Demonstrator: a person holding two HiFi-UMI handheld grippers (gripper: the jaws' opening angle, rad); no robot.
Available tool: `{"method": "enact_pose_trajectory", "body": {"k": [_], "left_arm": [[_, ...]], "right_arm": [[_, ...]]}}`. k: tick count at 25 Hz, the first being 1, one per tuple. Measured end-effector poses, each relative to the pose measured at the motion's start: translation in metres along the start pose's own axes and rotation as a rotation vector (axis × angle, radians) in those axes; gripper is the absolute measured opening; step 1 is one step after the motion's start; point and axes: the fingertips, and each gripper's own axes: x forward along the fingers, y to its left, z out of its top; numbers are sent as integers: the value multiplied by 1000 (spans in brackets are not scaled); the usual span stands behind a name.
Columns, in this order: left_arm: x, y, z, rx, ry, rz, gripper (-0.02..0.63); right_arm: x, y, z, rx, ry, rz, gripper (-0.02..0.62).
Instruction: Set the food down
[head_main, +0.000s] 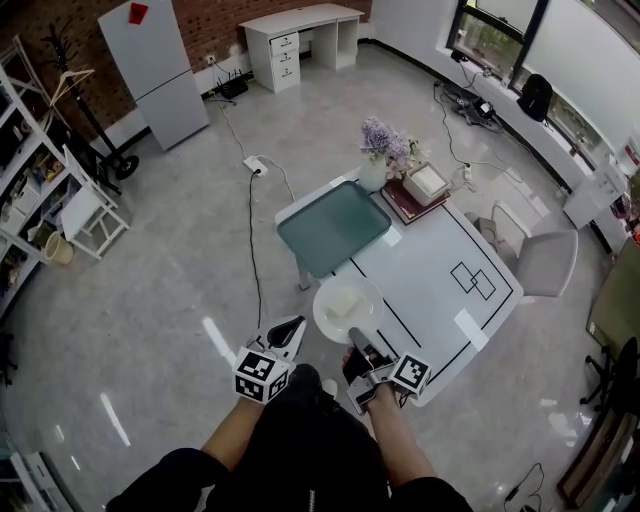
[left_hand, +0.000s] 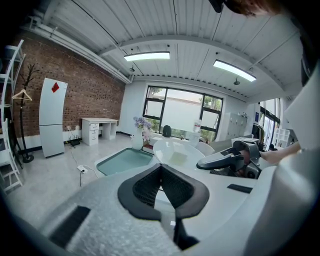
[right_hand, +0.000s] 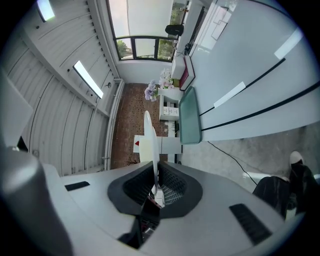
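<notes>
- Grippers, two: the left hand-held gripper (head_main: 295, 326) has its jaws brought together with nothing between them and hangs over the floor, just left of the table's near edge. The right hand-held gripper (head_main: 356, 344) is clamped tight on the near rim of the plate.
- Plate (head_main: 322, 311), one: white and round, held at the near-left edge of the table, just on the near side of the tray. In the right gripper view it shows edge-on between the pads.
- Food (head_main: 343, 303), one piece: a pale block lying in the middle of the plate.
- Tray (head_main: 333, 226), one: teal with rounded corners, lying on the far-left part of the table with nothing in it.
- Vase of lilac flowers (head_main: 384, 150), one, at the far end of the table. Just to its right lies a dark red book (head_main: 401, 203) with a white box (head_main: 426, 181) on top.
- Table (head_main: 430, 295): white, marked with black lines, two overlapping black rectangles and a few white patches.
- Chair (head_main: 545, 262), one: grey, at the right side of the table.
- Room: glossy grey floor (head_main: 150, 290), a brick wall at the far side with a white fridge (head_main: 155, 70) and a white desk (head_main: 300, 40) against it, windows on the right, and a power strip (head_main: 255, 165) with its cable on the floor.
</notes>
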Motion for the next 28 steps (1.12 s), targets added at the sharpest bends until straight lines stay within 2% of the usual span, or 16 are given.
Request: {"method": "enact_pose_trajectory", "body": {"k": [10,18,22,28], "left_arm": [[6,20,-3,-24,11,40,6],[34,39,7,-25,13,27,6],[48,53,14,-27,10,24,6],[77,81,20,-37,21,16,6]], "right_arm": [[20,-6,2,18,42,-12,23],[47,-4,22,12,45,-17,23],[67,-2,33,32,43,16,23],[96,-8,55,33,42,-24,23]]}}
